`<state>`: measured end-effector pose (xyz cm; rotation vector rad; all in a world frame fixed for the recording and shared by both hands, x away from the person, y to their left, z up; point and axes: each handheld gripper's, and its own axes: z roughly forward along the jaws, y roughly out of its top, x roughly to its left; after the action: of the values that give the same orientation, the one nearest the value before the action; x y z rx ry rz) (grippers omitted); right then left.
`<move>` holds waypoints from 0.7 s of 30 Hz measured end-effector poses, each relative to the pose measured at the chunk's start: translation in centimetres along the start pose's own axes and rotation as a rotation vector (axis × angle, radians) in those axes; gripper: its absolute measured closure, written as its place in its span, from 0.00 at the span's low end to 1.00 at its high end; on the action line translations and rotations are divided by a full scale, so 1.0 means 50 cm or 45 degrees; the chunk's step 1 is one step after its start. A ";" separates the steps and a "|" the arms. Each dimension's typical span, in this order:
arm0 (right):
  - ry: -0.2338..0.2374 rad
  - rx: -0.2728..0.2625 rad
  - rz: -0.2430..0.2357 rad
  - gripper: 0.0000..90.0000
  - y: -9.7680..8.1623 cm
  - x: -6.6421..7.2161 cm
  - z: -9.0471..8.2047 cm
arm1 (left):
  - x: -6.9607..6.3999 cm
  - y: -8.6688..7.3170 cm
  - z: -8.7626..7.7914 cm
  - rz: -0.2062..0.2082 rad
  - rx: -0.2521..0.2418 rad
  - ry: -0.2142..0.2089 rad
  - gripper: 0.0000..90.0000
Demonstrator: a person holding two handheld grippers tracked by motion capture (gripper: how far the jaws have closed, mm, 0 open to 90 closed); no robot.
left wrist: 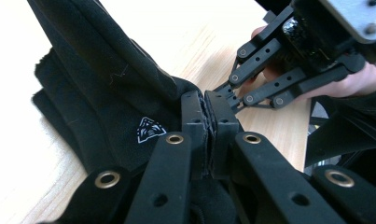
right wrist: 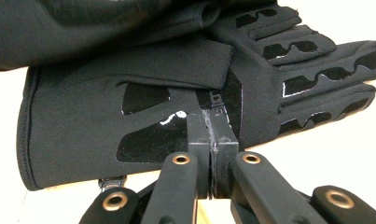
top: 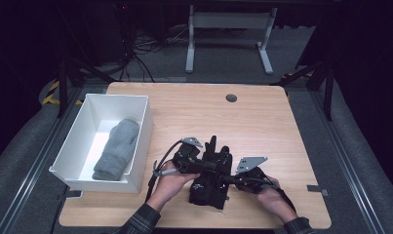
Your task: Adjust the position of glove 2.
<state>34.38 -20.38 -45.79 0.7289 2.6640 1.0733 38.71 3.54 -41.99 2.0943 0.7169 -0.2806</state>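
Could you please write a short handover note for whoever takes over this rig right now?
Left tongs: shut on the black gloves, pinching fabric at their left edge.
Right tongs: shut on the same black gloves from the right side.
Things: the black gloves lie stacked on the table near the front edge; a grey mitten already lies in the white bin at the left.
Done: the mitten is binned and both tongs have a grip.
Left: probably lift the gloves and carry them to the bin, then release.
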 end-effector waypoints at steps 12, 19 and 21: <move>0.009 -0.026 -0.022 1.00 0.023 0.012 0.029 | 0.012 -0.004 0.037 -0.019 0.044 0.036 0.97; -0.058 -0.078 0.015 0.95 0.015 -0.007 -0.006 | 0.016 -0.009 0.049 -0.012 0.059 0.017 0.83; -0.104 -0.103 0.049 0.92 0.008 -0.022 -0.024 | 0.014 -0.010 0.055 -0.005 0.071 0.011 0.74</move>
<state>35.07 -21.42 -44.64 0.7932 2.5325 1.1283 39.14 1.79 -44.26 2.1477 0.7260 -0.2974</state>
